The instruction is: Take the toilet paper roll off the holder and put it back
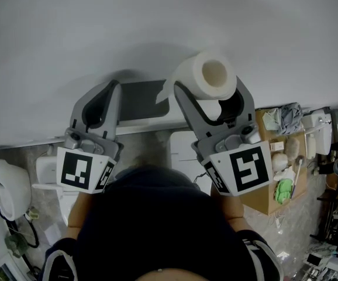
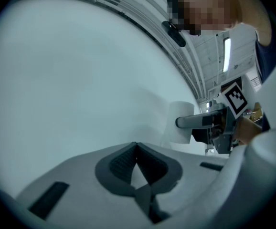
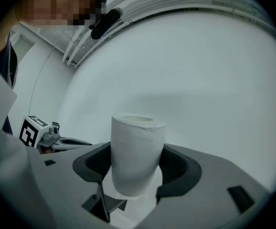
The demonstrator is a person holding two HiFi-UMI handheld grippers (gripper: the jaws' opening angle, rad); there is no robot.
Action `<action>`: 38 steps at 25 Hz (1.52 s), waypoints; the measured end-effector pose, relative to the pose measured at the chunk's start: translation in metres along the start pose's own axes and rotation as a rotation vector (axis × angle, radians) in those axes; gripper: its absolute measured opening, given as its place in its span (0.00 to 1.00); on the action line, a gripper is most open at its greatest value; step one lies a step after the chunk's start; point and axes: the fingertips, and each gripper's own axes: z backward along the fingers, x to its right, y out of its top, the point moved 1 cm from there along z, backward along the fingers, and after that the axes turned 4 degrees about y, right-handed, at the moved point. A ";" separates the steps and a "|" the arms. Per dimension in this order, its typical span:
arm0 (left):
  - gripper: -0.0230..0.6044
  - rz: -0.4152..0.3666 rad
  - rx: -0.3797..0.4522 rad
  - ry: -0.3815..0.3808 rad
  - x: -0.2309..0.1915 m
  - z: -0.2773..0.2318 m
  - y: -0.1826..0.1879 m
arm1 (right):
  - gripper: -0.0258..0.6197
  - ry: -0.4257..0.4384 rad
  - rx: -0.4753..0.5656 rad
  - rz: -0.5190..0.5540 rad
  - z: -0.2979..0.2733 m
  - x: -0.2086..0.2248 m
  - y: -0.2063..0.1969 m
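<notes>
White, soft-surfaced and cylindrical, the toilet paper roll point(image 1: 207, 78) stood upright between the two grey plastic fingers of the right gripper point(image 1: 213, 91), which was clamped on its sides. The cream cardboard core opened upward, and a loose sheet edge hung at the roll's left. In the right gripper view the roll point(image 3: 135, 142) filled the gap of the right gripper point(image 3: 137, 168), pressed by the dark ribbed pads on either side.

The left gripper point(image 1: 113, 92) was pinched together on nothing. Its own view showed the left gripper point(image 2: 137, 149) with ribbed pads meeting in a V.

Both grippers were raised before a smooth, pale wall point(image 1: 157, 22). A dark rectangular panel point(image 1: 144, 101) lay between them. A cardboard box point(image 1: 262, 201) of small items sat at lower right.
</notes>
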 end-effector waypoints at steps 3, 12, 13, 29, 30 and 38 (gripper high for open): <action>0.04 0.003 0.000 -0.011 0.002 -0.002 -0.002 | 0.52 -0.017 0.000 0.005 0.004 0.004 0.000; 0.04 0.007 0.001 -0.028 0.004 -0.007 -0.003 | 0.52 -0.076 -0.019 0.005 0.011 0.019 -0.006; 0.04 0.007 0.001 -0.029 0.003 -0.006 -0.003 | 0.52 -0.082 -0.023 0.004 0.011 0.019 -0.007; 0.04 0.008 0.007 -0.030 0.008 -0.007 0.001 | 0.52 -0.166 -0.090 -0.012 0.029 0.043 -0.035; 0.04 0.007 0.009 -0.030 0.008 -0.006 0.001 | 0.52 -0.168 -0.094 -0.013 0.029 0.043 -0.037; 0.04 0.008 0.008 -0.032 0.009 -0.005 -0.002 | 0.52 -0.179 -0.127 -0.025 0.030 0.045 -0.056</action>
